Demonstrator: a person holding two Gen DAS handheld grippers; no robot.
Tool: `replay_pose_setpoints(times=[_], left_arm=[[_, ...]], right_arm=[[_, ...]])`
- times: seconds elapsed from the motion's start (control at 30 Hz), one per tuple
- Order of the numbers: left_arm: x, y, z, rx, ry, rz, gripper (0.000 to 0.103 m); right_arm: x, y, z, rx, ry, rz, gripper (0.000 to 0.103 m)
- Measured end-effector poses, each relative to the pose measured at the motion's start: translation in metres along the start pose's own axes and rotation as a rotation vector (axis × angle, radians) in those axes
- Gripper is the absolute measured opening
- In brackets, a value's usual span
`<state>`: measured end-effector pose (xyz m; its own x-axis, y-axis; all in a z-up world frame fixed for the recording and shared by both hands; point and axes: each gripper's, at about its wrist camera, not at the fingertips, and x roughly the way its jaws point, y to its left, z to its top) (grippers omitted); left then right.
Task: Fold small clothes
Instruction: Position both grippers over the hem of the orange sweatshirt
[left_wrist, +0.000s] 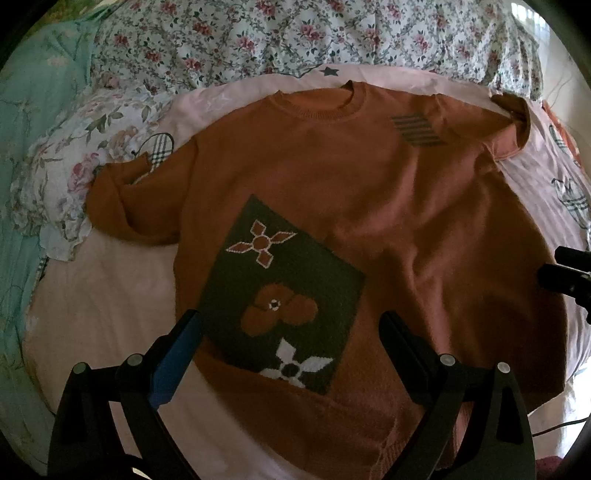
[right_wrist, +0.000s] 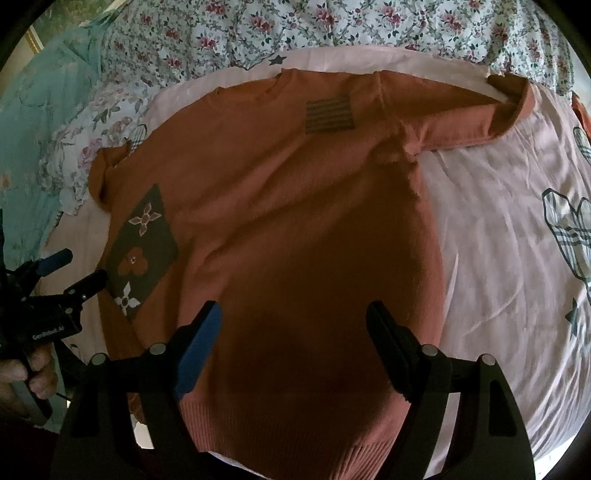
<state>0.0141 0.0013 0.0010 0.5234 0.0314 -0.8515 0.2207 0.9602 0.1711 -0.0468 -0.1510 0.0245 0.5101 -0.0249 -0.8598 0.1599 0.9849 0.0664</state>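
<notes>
An orange short-sleeved knit top lies spread flat, front up, on a pink sheet. It has a dark patch with flowers and a striped chest patch. My left gripper is open and empty, above the hem at the flower patch. My right gripper is open and empty above the top near its ribbed hem. The left gripper also shows in the right wrist view, at the left edge of the top. The right gripper's tip shows at the left wrist view's right edge.
A floral quilt is bunched along the far side of the bed. A teal cloth lies at the far left. A floral pillow sits by the top's left sleeve. The sheet continues to the right.
</notes>
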Motion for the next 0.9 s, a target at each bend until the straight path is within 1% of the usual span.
replay_pose_setpoints(times=[0.03, 0.1, 0.17, 0.2, 0.23, 0.3, 0.4, 0.47, 0.57, 0.6, 0.77, 0.9], left_arm=[[0.0, 0.0, 0.0, 0.003, 0.003, 0.005, 0.096], [0.0, 0.0, 0.001, 0.0, 0.001, 0.001, 0.096], [0.0, -0.001, 0.002, -0.01, 0.001, -0.02, 0.096], [0.001, -0.001, 0.003, -0.013, -0.001, -0.026, 0.096], [0.002, -0.001, 0.003, -0.027, -0.009, -0.051, 0.096], [0.003, -0.002, 0.004, -0.036, -0.017, -0.065, 0.096], [0.004, -0.002, 0.005, -0.043, -0.013, -0.081, 0.096], [0.004, -0.002, 0.006, -0.044, -0.012, -0.082, 0.096], [0.005, -0.003, 0.007, -0.036, -0.012, -0.067, 0.096], [0.006, -0.003, 0.007, -0.03, -0.01, -0.057, 0.096], [0.01, -0.006, 0.011, -0.023, -0.004, -0.058, 0.096], [0.016, -0.007, 0.014, -0.019, 0.006, -0.056, 0.096]], right_arm=[[-0.003, 0.0, -0.001, -0.002, -0.036, 0.007, 0.081], [-0.003, -0.001, 0.0, -0.003, -0.051, 0.008, 0.081], [-0.002, -0.002, 0.001, -0.002, -0.04, 0.005, 0.081], [-0.003, -0.001, 0.0, -0.003, -0.051, 0.009, 0.081], [-0.003, -0.002, 0.001, -0.003, -0.052, 0.009, 0.081], [-0.003, -0.001, -0.001, -0.01, -0.072, -0.001, 0.081], [-0.001, -0.002, 0.002, -0.002, -0.04, 0.004, 0.081], [-0.001, -0.002, 0.002, -0.003, -0.042, 0.006, 0.081], [-0.001, -0.003, 0.003, 0.001, -0.037, 0.011, 0.081], [0.0, -0.003, 0.002, 0.006, -0.021, 0.015, 0.081], [0.004, -0.004, 0.005, 0.014, 0.014, 0.018, 0.081], [0.007, -0.011, 0.01, 0.042, 0.015, 0.059, 0.081]])
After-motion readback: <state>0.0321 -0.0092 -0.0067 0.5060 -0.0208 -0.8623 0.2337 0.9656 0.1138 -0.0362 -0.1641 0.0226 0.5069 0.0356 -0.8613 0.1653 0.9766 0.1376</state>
